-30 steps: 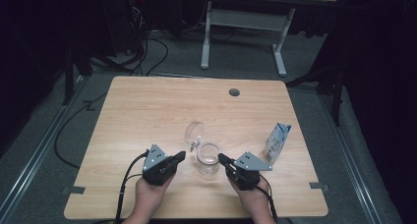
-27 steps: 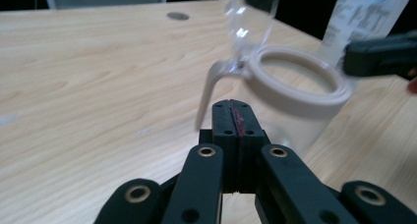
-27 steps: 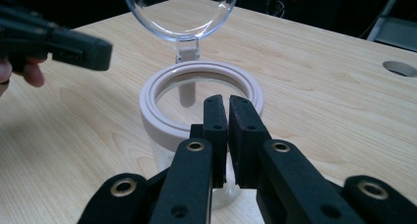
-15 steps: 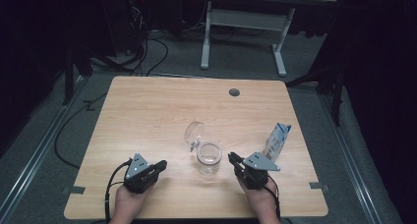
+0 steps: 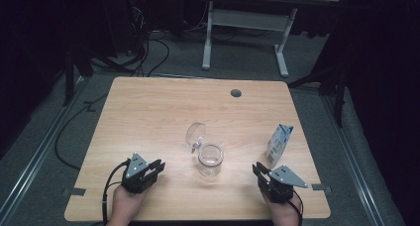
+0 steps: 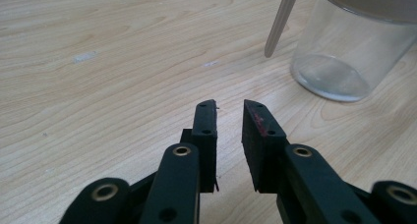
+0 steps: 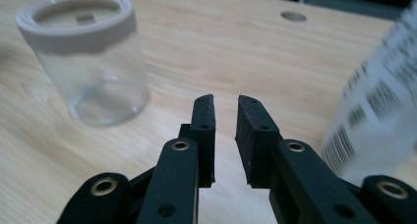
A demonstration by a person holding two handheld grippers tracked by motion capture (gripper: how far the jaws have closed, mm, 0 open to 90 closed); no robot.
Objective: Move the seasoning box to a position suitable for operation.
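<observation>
A clear glass jar (image 5: pixel 210 159) stands upright in the near middle of the wooden table (image 5: pixel 148 112), its hinged lid (image 5: pixel 195 134) flipped open behind it. My left gripper (image 5: pixel 157 166) rests low by the front edge, left of the jar, pointing toward it. Its jaws have just been opening and stand slightly apart, with nothing between them (image 6: pixel 229 106); the jar (image 6: pixel 349 42) is ahead at upper right. My right gripper (image 5: pixel 257 169) sits right of the jar. Its jaws have also just been opening and are empty (image 7: pixel 226 100), with the jar (image 7: pixel 88 52) ahead to the left.
A small white and blue carton (image 5: pixel 279 144) stands upright just beyond the right gripper, close on its right side (image 7: pixel 383 86). A round cable hole (image 5: pixel 236 93) lies near the table's far edge. Another desk's legs and cables stand on the floor behind.
Both hands have drawn back from the jar toward the front edge, the left moving left and the right moving right. Both pairs of jaws have parted a little.
</observation>
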